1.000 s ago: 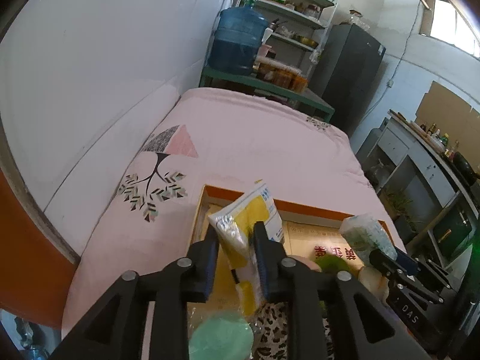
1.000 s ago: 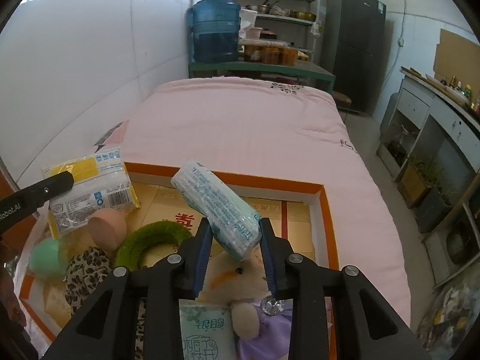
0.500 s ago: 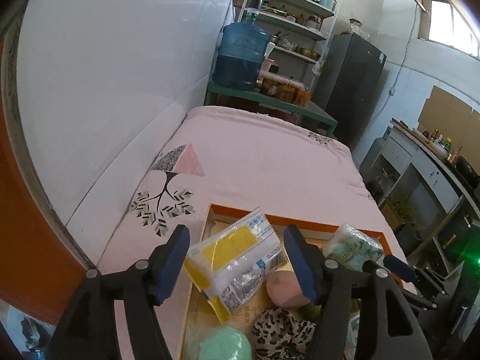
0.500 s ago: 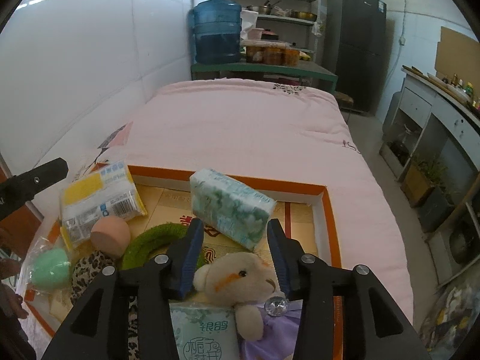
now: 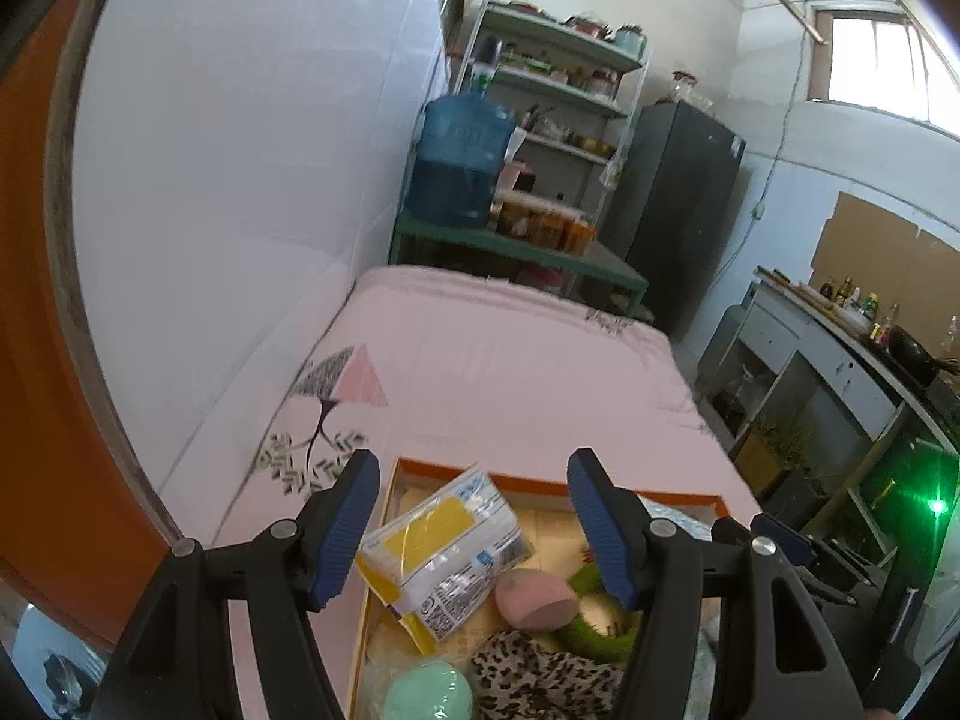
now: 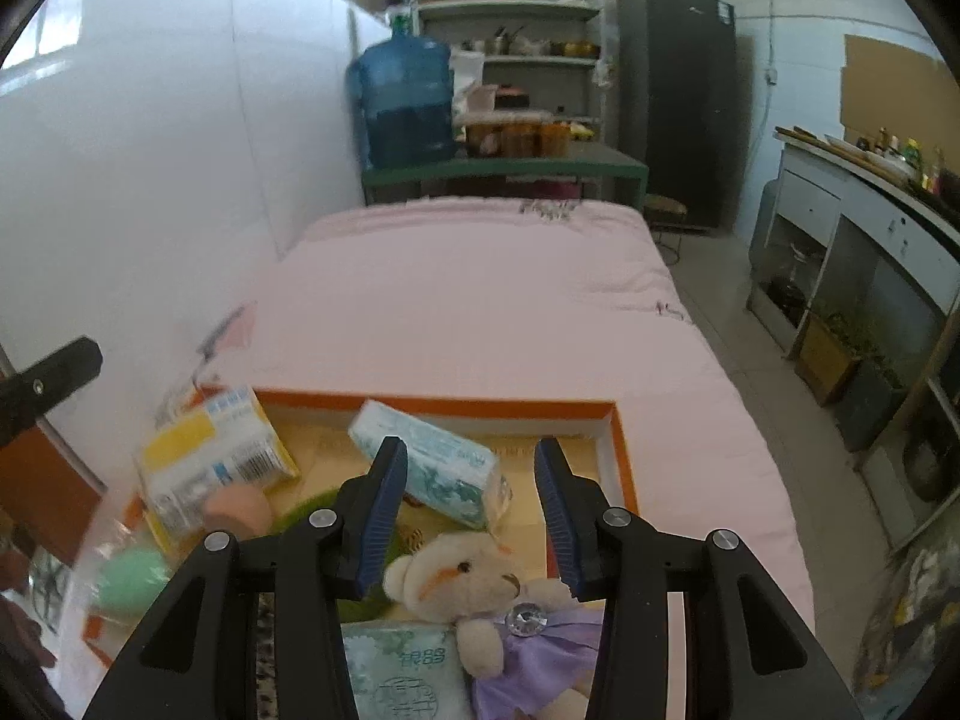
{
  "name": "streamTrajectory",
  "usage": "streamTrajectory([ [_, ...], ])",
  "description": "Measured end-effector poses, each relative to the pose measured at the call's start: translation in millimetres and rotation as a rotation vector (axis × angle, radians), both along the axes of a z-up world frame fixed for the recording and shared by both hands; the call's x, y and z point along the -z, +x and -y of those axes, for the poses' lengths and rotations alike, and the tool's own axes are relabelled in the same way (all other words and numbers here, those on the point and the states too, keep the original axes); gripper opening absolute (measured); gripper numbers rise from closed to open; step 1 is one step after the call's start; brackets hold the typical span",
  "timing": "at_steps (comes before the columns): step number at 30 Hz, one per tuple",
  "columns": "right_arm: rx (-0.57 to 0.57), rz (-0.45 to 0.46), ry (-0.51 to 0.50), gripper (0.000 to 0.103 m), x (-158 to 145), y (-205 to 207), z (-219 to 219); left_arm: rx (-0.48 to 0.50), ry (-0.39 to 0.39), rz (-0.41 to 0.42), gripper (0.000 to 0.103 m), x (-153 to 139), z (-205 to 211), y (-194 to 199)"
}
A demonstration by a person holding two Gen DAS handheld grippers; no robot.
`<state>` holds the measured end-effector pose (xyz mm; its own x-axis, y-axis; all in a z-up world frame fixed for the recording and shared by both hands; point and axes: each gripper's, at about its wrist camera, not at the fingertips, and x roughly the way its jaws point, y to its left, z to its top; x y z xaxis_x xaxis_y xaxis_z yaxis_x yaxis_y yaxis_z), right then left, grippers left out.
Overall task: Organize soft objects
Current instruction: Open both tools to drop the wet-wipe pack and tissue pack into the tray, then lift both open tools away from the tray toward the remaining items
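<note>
An orange-rimmed box [image 6: 621, 450] lies on a pink bed [image 6: 480, 300] and holds the soft things. A yellow-and-white packet [image 5: 444, 546] lies at its far left corner, also in the right wrist view [image 6: 216, 462]. A green-white tissue pack [image 6: 438, 471] lies at the far middle. A pink sponge [image 5: 537, 591], a green ring [image 5: 591, 624], a mint ball [image 5: 429, 693], a leopard cloth [image 5: 540, 681], a teddy bear [image 6: 474, 588] and another tissue pack [image 6: 402, 672] fill the rest. My left gripper [image 5: 474, 531] is open above the packet. My right gripper [image 6: 468, 507] is open above the tissue pack.
A white wall [image 5: 240, 180] runs along the bed's left side. A green table with a blue water jug [image 6: 408, 102] and shelves stands beyond the bed. A dark fridge [image 6: 678, 96] and a counter [image 6: 870, 228] stand on the right across a floor aisle.
Both grippers opened and let go: the yellow packet and the tissue pack dropped into the box. Both grippers then drew back and up.
</note>
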<state>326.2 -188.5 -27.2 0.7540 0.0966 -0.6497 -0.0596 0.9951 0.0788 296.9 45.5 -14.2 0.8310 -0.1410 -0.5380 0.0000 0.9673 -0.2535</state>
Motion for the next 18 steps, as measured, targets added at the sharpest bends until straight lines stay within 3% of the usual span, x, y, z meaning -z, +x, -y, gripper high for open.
streamTrajectory([
  [7, 0.002, 0.072, 0.093, 0.046, -39.3, -23.2, 6.9, 0.021, 0.016, 0.101, 0.065, -33.2, 8.1, -24.0],
  [13, -0.004, 0.106, 0.102, 0.046, -71.3, -46.4, 1.1, 0.068, 0.021, 0.217, 0.065, -66.5, 21.6, -54.7],
  [18, -0.04, 0.108, 0.093, 0.046, -85.4, -61.4, -10.7, 0.09, 0.025, 0.257, 0.065, -77.5, 31.2, -75.7],
])
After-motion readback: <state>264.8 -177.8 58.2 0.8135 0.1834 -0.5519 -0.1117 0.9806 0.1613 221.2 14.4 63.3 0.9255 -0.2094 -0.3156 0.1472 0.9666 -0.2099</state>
